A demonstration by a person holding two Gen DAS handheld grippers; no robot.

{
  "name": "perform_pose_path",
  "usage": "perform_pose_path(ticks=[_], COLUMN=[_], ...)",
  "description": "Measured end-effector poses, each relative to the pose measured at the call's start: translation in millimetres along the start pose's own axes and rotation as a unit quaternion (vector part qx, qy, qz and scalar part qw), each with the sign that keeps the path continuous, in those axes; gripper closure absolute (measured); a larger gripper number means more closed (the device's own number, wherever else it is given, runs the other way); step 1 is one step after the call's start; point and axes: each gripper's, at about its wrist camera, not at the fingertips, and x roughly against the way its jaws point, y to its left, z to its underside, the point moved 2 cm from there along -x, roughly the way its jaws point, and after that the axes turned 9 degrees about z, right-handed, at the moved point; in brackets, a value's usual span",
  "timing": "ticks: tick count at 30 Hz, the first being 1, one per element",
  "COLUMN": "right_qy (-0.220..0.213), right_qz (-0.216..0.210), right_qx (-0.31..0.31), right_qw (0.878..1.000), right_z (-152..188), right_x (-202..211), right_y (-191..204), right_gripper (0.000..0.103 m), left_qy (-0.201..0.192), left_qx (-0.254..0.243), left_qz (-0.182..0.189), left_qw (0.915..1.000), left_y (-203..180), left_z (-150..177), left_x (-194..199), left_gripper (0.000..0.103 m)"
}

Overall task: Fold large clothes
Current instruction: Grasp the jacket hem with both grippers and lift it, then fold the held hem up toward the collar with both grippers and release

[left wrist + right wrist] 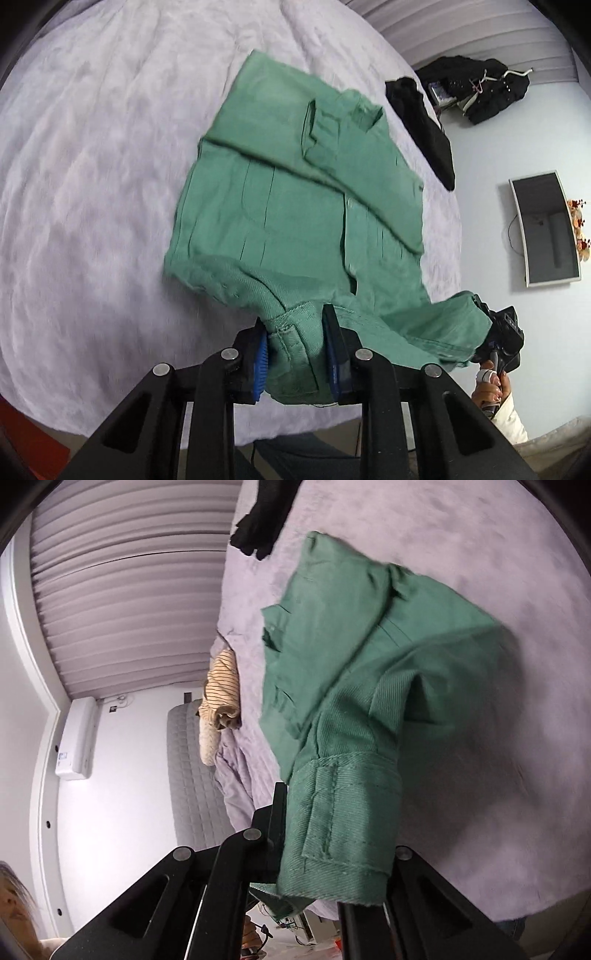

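Blue-padded fingers [260, 363] of the left gripper [297, 360] pinch a hem of the green garment [295, 206]. Alongside, the right gripper [332, 834] clamps another hem, lifting that edge. Beyond, its remainder lies partly folded on the lavender bedspread [110, 166], near black clothing [428, 122].

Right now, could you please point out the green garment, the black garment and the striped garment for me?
green garment [295, 206]: left wrist view, on its flat middle panel.
black garment [424, 122]: left wrist view, on the dark cloth at the bed's edge.
striped garment [221, 686]: right wrist view, on its striped upper part.
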Motion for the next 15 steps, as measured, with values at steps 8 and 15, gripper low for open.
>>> perform_pose_path(ticks=[8, 15], right_qy=[0.007, 0.014], right_qz=[0.000, 0.096], right_qx=[0.075, 0.061], right_qw=[0.997, 0.993], right_z=[-128.1, -222.2], right_x=[-69.7, -158.0], right_y=[87.0, 77.0], right_gripper=[0.097, 0.096], left_qy=[-0.083, -0.051], left_qx=[-0.048, -0.054], left_qz=[-0.056, -0.119], left_qw=[0.9938, 0.9901], left_y=[-20.1, 12.2], left_z=[-156.7, -230.2], left_x=[-16.4, -98.6], left_gripper=[0.076, 0.075])
